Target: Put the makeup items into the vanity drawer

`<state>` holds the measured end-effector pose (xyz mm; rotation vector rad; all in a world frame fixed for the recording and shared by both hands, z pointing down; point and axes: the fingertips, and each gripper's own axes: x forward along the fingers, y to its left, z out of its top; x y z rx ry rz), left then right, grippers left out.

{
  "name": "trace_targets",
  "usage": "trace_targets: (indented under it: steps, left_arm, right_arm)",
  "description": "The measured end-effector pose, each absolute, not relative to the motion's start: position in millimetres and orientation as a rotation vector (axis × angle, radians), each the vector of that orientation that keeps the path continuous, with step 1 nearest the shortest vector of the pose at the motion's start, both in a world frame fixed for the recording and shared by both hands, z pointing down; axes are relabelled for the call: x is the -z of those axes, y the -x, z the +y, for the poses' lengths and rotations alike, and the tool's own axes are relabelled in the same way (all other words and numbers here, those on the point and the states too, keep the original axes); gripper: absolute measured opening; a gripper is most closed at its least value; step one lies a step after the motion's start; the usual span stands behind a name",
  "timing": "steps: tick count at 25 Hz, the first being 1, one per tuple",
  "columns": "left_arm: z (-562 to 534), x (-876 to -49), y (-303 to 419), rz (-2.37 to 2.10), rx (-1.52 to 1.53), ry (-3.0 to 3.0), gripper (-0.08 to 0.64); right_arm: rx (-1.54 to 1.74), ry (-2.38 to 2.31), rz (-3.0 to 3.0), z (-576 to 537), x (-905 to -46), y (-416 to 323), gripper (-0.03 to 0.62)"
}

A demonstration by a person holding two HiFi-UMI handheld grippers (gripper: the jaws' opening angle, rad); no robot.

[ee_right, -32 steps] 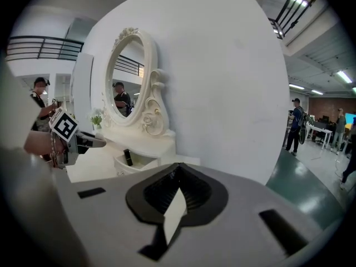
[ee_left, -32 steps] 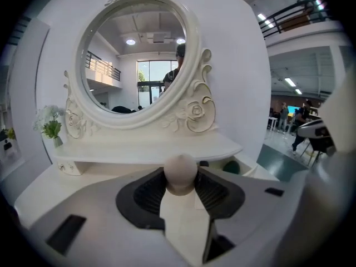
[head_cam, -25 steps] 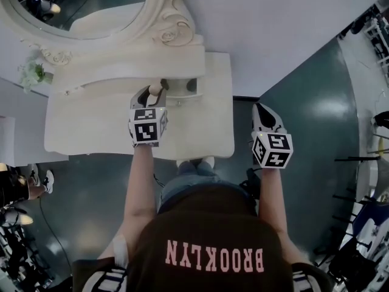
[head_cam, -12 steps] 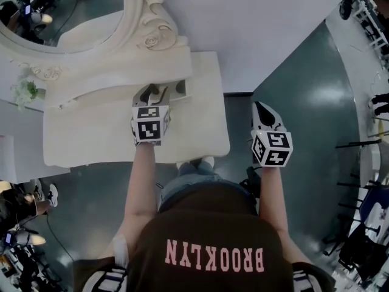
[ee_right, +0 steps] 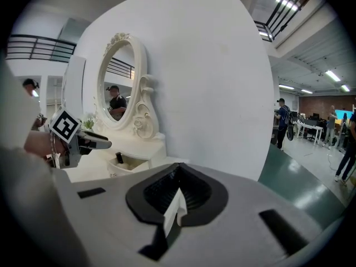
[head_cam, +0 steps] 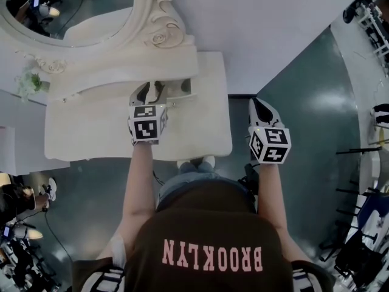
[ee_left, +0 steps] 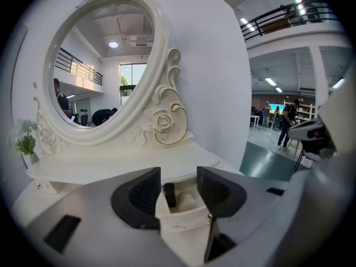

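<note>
Head view shows the person standing at the white vanity (head_cam: 91,132), with the left gripper (head_cam: 152,92) reaching over the pulled-out drawer (head_cam: 181,97) below the mirror (head_cam: 73,5). The right gripper (head_cam: 261,113) hangs off the table's right edge above the floor, well apart from the drawer. It seems parked there to keep out of the working hand's way.

Left gripper view looks along spread jaws, which have just been opening. The left gripper (ee_left: 179,185) has no pad pressing on anything. Past the tips, inside the drawer (ee_left: 181,224), lie a dark stick-shaped item (ee_left: 169,194) and a pale rounded item (ee_left: 187,200) beside it. Jaws this wide directly over the compartment fit a release into it, so the drop-off looks done, though the drawer is not yet pushed in.

Right gripper view shows the right gripper (ee_right: 177,193) with its jaws drawn together and nothing between them. To its left are the drawer (ee_right: 119,170), the other gripper over it, and the mirror (ee_right: 117,88).
</note>
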<state>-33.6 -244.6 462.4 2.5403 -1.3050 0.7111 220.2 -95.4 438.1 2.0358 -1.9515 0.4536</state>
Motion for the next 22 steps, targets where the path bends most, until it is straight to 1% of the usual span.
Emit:
trace_targets:
  steps: [12,16,19,21,22]
  left_arm:
    - [-254.6,-439.0,104.4,-1.523,-0.594,-2.475,0.181]
    - [-258.0,-429.0,125.9,-1.589,-0.543,-2.459,0.174]
    - [-259.0,-416.1,136.6,-1.636,-0.489,-2.472,0.145]
    - [-260.1,-404.6,144.2,-1.695,-0.459,-2.475,0.102]
    - [-261.1,-398.1,148.5,-1.734,-0.446,-2.473,0.059]
  right_arm:
    - [-0.325,-1.939,-2.125,-141.8,-416.1,-171.1,-0.006]
    - [-0.330,-1.930,-2.203,-156.6,-406.3,-157.2,-0.006]
    - [-0.300,-1.920,-2.241,-165.9,-395.4,-148.0,-0.006]
    - [-0.263,-1.901,-2.263,-171.2,-385.6,-140.6,-0.006]
    - [-0.240,-1.889,-2.275,-173.6,-379.7,-136.5,-0.006]
